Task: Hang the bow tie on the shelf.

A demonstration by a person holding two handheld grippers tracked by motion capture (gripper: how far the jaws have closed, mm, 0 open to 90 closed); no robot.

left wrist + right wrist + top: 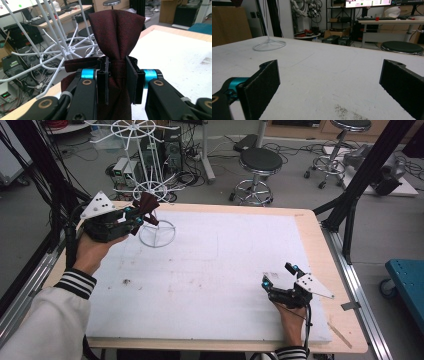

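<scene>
The right tool (329, 85) stands with its two black jaws wide apart at lower left and lower right of the frame, nothing between them; the white bench (322, 72) spreads beneath. A white wire ring base (269, 45) rests on the bench at upper left; a dark smudge (348, 112) marks the surface at bottom centre.

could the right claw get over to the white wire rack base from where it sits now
Probably yes. The right claw is open and holds nothing, and the white mat between it and the wire rack base lies bare. The left claw, clamping dark red cloth, crowds the rack.
</scene>
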